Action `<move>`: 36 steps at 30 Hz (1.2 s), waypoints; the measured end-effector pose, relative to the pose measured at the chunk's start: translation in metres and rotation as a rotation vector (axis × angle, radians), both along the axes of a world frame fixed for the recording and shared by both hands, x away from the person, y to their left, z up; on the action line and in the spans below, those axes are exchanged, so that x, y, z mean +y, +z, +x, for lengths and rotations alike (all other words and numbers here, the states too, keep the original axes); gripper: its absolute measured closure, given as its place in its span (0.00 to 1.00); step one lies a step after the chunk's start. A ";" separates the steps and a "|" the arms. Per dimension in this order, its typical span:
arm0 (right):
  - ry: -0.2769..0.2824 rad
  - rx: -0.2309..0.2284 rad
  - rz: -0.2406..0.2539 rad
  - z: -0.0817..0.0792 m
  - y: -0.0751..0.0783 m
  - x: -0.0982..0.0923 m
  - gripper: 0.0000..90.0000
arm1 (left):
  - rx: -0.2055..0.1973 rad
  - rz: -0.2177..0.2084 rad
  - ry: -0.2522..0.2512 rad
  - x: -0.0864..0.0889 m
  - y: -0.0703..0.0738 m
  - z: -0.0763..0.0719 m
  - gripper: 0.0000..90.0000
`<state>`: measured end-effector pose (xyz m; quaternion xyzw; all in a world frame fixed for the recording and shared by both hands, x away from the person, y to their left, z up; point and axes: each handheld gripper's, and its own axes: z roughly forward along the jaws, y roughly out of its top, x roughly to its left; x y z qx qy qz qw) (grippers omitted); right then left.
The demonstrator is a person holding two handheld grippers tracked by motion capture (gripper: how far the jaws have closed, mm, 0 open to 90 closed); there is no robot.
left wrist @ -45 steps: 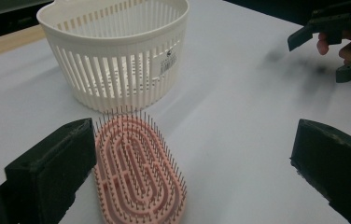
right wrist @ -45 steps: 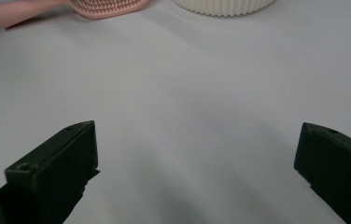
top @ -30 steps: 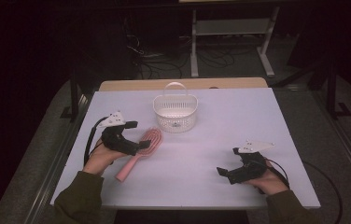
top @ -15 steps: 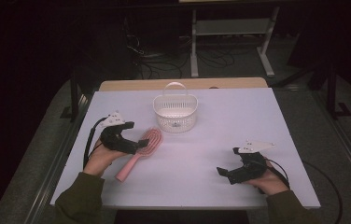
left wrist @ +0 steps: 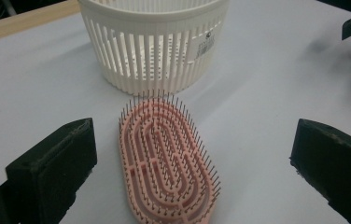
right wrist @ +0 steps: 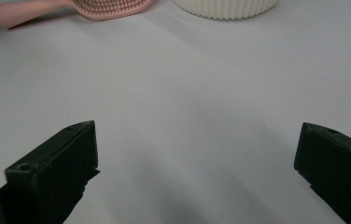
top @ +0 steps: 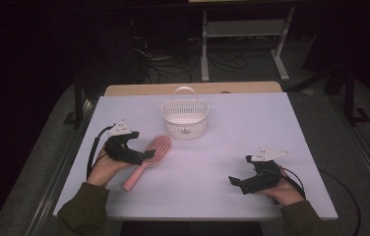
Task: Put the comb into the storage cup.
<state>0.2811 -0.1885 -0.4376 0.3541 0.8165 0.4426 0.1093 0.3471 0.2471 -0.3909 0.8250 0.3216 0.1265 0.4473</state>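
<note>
Left gripper hangs wide open over the pink hairbrush, which lies bristles-up just in front of the white basket. Right gripper gapes open too, well apart above bare table

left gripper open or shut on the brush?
Open. The left gripper has its jaws spread wide either side of the pink hairbrush, touching neither side; the brush lies bristles-up on the table.

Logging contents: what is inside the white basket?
The white basket looks empty in the high view: its slotted floor shows. The near wall hides some floor. The pink hairbrush lies outside.
</note>
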 end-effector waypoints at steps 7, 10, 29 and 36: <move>-0.001 0.001 -0.002 0.000 0.000 0.000 0.00 | 0.009 0.021 0.000 0.002 -0.004 -0.003 0.00; -0.001 -0.001 -0.001 0.000 0.000 0.000 0.00 | 0.016 0.033 -0.004 0.003 -0.006 -0.006 0.00; 0.000 0.002 0.000 0.000 0.000 -0.001 0.00 | 0.041 0.071 -0.011 0.009 -0.020 -0.020 0.00; -0.002 0.001 0.002 0.000 0.000 -0.001 0.00 | 0.056 0.095 0.005 0.009 -0.023 -0.021 0.00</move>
